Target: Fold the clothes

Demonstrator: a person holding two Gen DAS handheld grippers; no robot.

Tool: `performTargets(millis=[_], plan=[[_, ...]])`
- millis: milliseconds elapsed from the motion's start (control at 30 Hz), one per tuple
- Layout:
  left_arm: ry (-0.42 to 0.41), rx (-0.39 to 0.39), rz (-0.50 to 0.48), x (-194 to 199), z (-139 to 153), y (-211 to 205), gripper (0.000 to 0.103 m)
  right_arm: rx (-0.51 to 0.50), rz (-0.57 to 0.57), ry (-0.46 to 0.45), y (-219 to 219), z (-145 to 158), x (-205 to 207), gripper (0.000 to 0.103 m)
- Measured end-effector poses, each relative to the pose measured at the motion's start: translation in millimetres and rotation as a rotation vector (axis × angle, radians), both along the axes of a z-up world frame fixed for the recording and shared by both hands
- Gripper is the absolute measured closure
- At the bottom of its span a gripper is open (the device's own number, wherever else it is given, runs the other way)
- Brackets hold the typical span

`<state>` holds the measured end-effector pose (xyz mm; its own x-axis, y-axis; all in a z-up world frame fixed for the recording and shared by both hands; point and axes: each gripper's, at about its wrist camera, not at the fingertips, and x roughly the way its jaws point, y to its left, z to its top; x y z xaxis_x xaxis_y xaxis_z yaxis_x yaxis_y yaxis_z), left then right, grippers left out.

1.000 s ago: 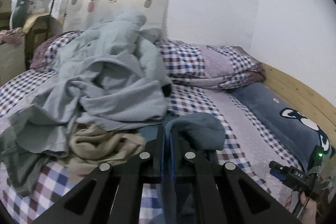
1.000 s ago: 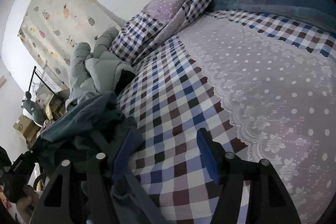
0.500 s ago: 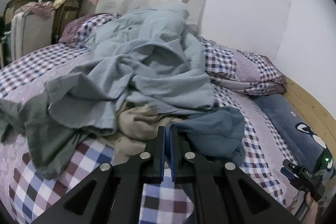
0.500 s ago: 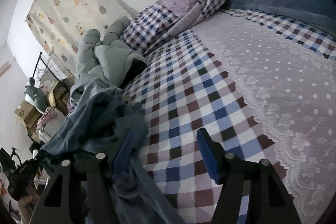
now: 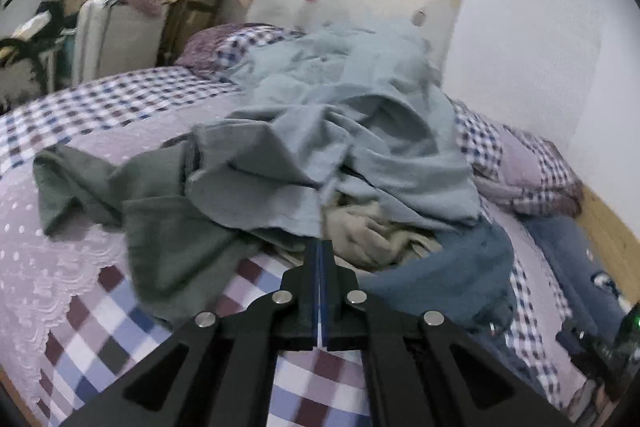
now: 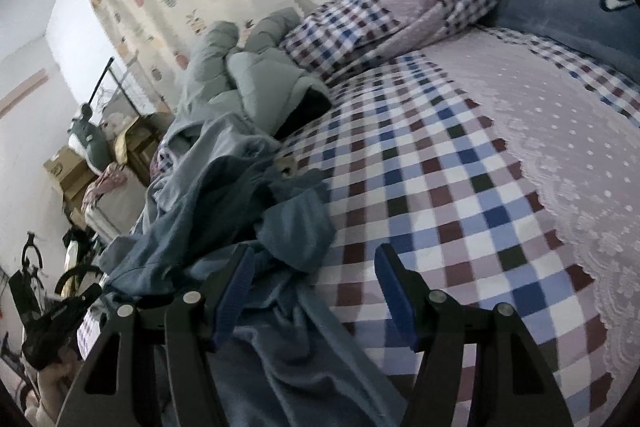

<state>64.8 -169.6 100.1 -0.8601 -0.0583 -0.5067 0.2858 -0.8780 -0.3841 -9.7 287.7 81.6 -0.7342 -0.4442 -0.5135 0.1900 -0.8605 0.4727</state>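
Note:
A heap of clothes lies on the checked bed: a light blue-grey garment (image 5: 360, 147) on top, a dark green one (image 5: 168, 227) at the left, a beige one (image 5: 372, 231) under them and a dark blue one (image 5: 452, 275) at the right. My left gripper (image 5: 320, 247) is shut with nothing visible between its pads, just in front of the heap. My right gripper (image 6: 316, 267) is open above the dark blue garment (image 6: 296, 227), which trails down between its fingers.
The checked and dotted bedspread (image 6: 460, 179) stretches to the right. A folded checked quilt (image 6: 400, 7) and a blue pillow (image 6: 568, 11) lie at the headboard. A padded grey jacket (image 6: 256, 75) lies by the wall. Boxes and a suitcase (image 5: 112, 39) stand beyond the bed.
My left gripper has swung left and back, and the blue fabric once between its pads is no longer there. My right gripper stays open and has shifted slightly over the blue garment.

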Motion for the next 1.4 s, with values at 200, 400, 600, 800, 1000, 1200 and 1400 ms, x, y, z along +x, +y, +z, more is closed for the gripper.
performTargets(millis=[200, 400, 600, 800, 1000, 1200, 1400], plan=[[-0.020, -0.068, -0.058, 1.3, -8.1, 4.7, 0.103, 0.042, 0.047, 0.004, -20.2, -2.5, -0.2, 0.037], [0.007, -0.169, -0.219, -8.0, -4.3, 57.1, 0.103, 0.074, 0.078, 0.001, -35.4, -5.5, -0.7, 0.037], [0.023, -0.292, -0.345, -20.8, -2.1, 125.1, 0.097, 0.083, 0.088, -0.006, -40.0, -8.1, -1.5, 0.037], [0.079, -0.388, -0.400, -34.3, -1.3, 182.4, 0.032, 0.092, 0.098, -0.013, -44.5, -10.8, -2.2, 0.037], [0.076, -0.466, -0.403, -52.0, -11.7, 203.3, 0.030, 0.094, 0.106, -0.025, -47.8, -14.4, -2.8, 0.037], [0.039, -0.530, -0.404, -69.5, -18.1, 215.8, 0.030, 0.141, 0.120, -0.038, -48.1, -22.2, 1.8, 0.037], [-0.028, -0.635, -0.395, -85.9, -24.3, 235.7, 0.034, 0.158, 0.119, -0.063, -46.7, -32.5, 2.4, 0.037]])
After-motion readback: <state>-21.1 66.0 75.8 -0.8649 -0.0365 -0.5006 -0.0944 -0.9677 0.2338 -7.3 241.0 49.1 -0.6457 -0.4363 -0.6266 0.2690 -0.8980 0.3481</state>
